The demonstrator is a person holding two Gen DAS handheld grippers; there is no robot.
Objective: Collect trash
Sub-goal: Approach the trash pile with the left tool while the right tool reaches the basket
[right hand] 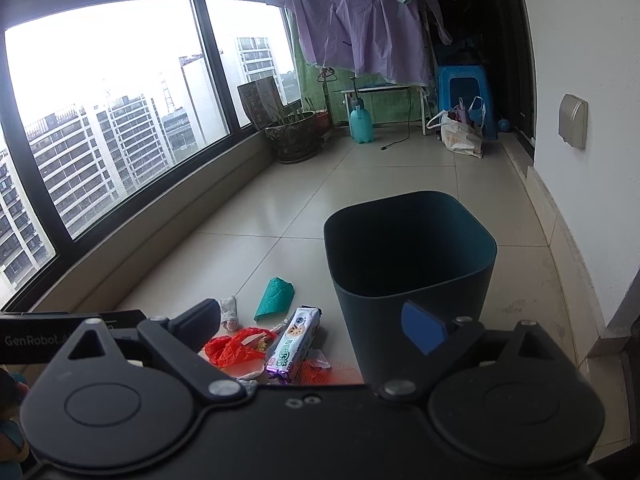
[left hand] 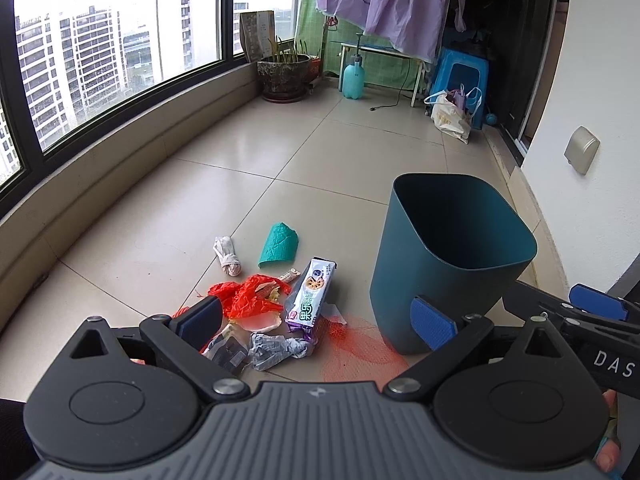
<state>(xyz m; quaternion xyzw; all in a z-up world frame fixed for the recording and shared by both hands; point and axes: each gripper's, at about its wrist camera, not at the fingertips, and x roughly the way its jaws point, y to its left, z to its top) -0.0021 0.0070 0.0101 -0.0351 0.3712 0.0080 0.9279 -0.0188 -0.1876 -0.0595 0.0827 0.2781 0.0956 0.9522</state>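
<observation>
A dark teal trash bin (left hand: 448, 264) stands open on the tiled floor; it also shows in the right wrist view (right hand: 408, 272). Left of it lies a pile of trash: a purple-white biscuit wrapper (left hand: 311, 294), a red plastic bag (left hand: 248, 296), a green crumpled sheet (left hand: 279, 245), a rolled white tissue (left hand: 227, 257), grey foil (left hand: 276, 350) and an orange net (left hand: 356, 350). My left gripper (left hand: 316, 322) is open and empty, hovering above the pile. My right gripper (right hand: 316, 326) is open and empty, above the pile and bin; it also shows at the right edge of the left wrist view (left hand: 588, 308).
A curved window ledge (left hand: 120, 176) runs along the left. A potted plant (left hand: 283, 72), a teal sprayer bottle (left hand: 353, 78), a blue stool (left hand: 460, 76), a shopping bag (left hand: 450, 114) and a drying rack with purple cloth (left hand: 380, 0) stand at the far end. A white wall (left hand: 592, 80) is on the right.
</observation>
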